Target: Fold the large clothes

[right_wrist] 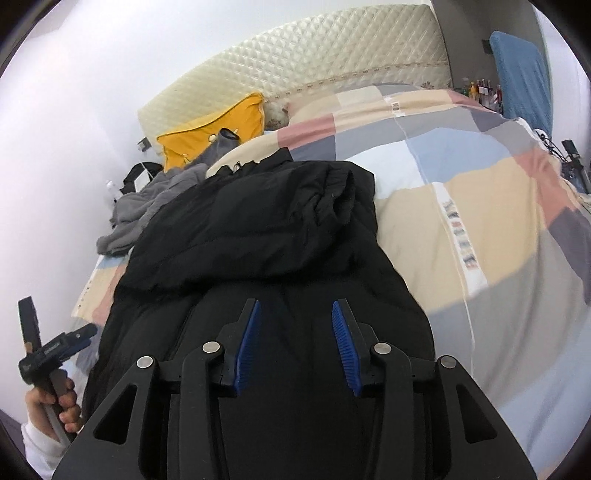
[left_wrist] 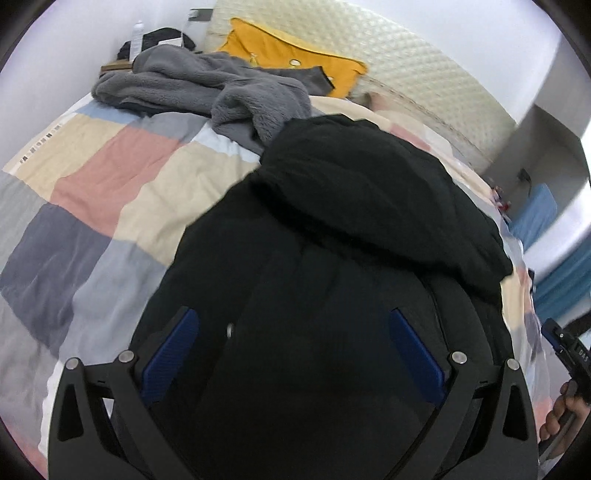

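A large black padded jacket (left_wrist: pixel 351 229) lies partly folded on the bed, its upper part doubled over toward me; it also shows in the right wrist view (right_wrist: pixel 258 229). My left gripper (left_wrist: pixel 291 332) is open wide, hovering over the jacket's near part with nothing between its blue pads (left_wrist: pixel 170 350). My right gripper (right_wrist: pixel 295 328) is open, also over the jacket's near end, its blue pads (right_wrist: pixel 247 343) empty. The right gripper shows at the left wrist view's right edge (left_wrist: pixel 565 354); the left gripper shows at the right wrist view's left edge (right_wrist: pixel 48 350).
A patchwork quilt (left_wrist: pixel 110 177) covers the bed. A grey fleece garment (left_wrist: pixel 207 88) and a yellow pillow (left_wrist: pixel 291 55) lie by the quilted headboard (right_wrist: pixel 295 62). A bottle (left_wrist: pixel 136 35) stands on a side table. A blue cloth (right_wrist: pixel 521 70) hangs at the right.
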### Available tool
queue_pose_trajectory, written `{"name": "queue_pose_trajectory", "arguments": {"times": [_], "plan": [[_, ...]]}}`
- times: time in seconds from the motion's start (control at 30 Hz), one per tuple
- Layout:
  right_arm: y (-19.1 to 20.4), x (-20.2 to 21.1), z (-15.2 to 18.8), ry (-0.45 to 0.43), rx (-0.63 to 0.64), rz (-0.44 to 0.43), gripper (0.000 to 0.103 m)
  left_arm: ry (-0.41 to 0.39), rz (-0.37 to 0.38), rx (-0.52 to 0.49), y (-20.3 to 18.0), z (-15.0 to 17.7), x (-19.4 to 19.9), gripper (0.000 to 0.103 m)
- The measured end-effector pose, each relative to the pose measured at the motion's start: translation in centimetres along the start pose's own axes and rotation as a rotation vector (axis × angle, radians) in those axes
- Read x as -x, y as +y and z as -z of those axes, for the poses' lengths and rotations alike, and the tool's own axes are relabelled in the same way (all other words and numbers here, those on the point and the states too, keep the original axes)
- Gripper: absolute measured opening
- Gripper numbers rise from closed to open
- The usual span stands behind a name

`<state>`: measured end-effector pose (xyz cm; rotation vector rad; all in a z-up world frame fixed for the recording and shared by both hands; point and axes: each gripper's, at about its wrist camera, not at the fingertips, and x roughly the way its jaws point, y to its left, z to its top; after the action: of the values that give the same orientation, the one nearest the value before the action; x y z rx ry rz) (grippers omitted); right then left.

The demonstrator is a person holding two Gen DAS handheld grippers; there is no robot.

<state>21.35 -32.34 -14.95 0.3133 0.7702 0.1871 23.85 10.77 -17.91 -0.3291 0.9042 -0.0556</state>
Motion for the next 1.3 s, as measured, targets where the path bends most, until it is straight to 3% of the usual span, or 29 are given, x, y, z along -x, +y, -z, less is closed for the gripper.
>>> {"name": "queue_pose_trajectory", "arguments": {"times": [0.2, 0.3, 0.4, 0.5, 0.6, 0.73, 0.83, 0.97, 1.07, 1.13, 1.3], "plan": [[-1.4, 4.9, 2.5, -0.036, -0.084, -0.085, 0.039, 0.046, 0.063, -0.001, 0.1, 0.4, 3.1, 0.102], [-2.4, 6.9, 1.8, -0.071, -0.123, -0.117, 0.039, 0.096, 0.095, -0.031, 0.3, 0.3, 4.8, 0.102], [-4.9, 8.7, 0.8, -0.072, -0.184, -0.201, 0.039, 0.143, 0.132, -0.029, 1.6, 0.2, 6.3, 0.102], [-6.6, 11.0, 0.0, -0.065, -0.109, -0.185, 0.039, 0.229, 0.182, 0.017, 3.8, 0.2, 6.7, 0.102], [-7.9, 12.1, 0.2, -0.002, -0.048, -0.129, 0.039, 0.317, 0.214, 0.080, 6.5, 0.5, 6.2, 0.102], [-11.1, 11.0, 2.3, 0.161, -0.070, -0.147, 0.041, 0.403, 0.259, 0.165, 9.7, 1.2, 5.3, 0.102], [-13.2, 9.7, 4.3, 0.259, -0.098, -0.188, 0.056, 0.448, 0.344, 0.281, 12.5, 1.7, 4.2, 0.103], [-15.3, 7.3, 6.7, 0.355, -0.193, -0.280, 0.062, 0.478, 0.329, 0.359, 15.0, 2.4, 2.7, 0.103], [-16.1, 5.7, 7.9, 0.406, -0.237, -0.321, 0.078, 0.528, 0.333, 0.385, 16.0, 3.4, 1.2, 0.103], [-16.4, 4.3, 8.7, 0.443, -0.252, -0.353, 0.079, 0.556, 0.360, 0.418, 16.7, 4.2, 0.0, 0.103], [-16.9, 0.9, 9.9, 0.506, -0.280, -0.342, 0.079, 0.582, 0.385, 0.504, 18.9, 5.4, -2.5, 0.103]]}}
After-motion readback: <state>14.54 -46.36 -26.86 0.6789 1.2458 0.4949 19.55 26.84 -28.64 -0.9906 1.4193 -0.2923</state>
